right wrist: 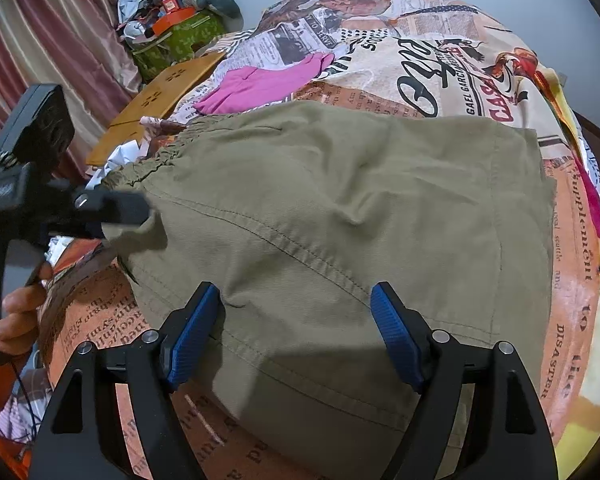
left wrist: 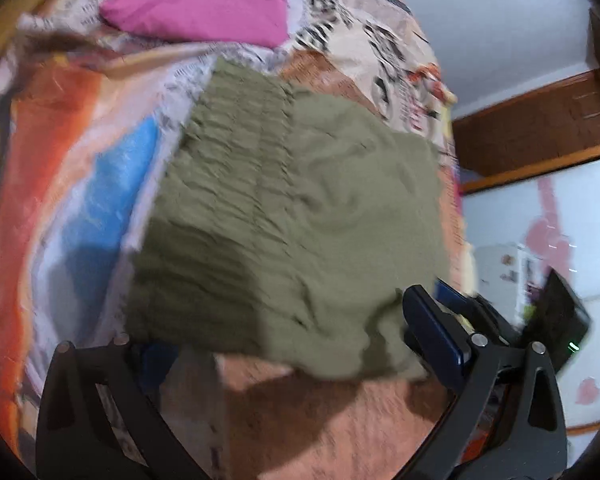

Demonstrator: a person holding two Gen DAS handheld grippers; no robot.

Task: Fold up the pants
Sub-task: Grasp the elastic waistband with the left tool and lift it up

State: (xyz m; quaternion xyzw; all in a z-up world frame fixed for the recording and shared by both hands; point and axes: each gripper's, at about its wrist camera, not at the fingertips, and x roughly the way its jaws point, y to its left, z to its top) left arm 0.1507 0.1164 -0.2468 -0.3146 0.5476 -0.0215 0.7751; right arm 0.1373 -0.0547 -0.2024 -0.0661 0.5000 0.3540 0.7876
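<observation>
The olive pants point(right wrist: 340, 216) lie folded into a broad block on the printed bed cover point(right wrist: 440, 64), elastic waistband to the left. My right gripper point(right wrist: 296, 320) hovers over their near edge, open, blue pads point(right wrist: 196, 332) wide apart with cloth beneath and between them. In the blurred left wrist view the pants point(left wrist: 284, 208) fill the middle. My left gripper point(left wrist: 296, 344) is open at their near edge, its left finger partly hidden by the cloth. The right wrist view shows the left gripper point(right wrist: 116, 204) at the waistband corner, held by a hand point(right wrist: 16, 312).
A pink garment point(right wrist: 260, 84) lies on the cover beyond the pants, also in the left wrist view as a pink garment point(left wrist: 196, 4). A wooden board point(right wrist: 160, 100) and a green box of clutter point(right wrist: 180, 36) stand at the back left. The bed's edge drops to the floor point(left wrist: 540, 220).
</observation>
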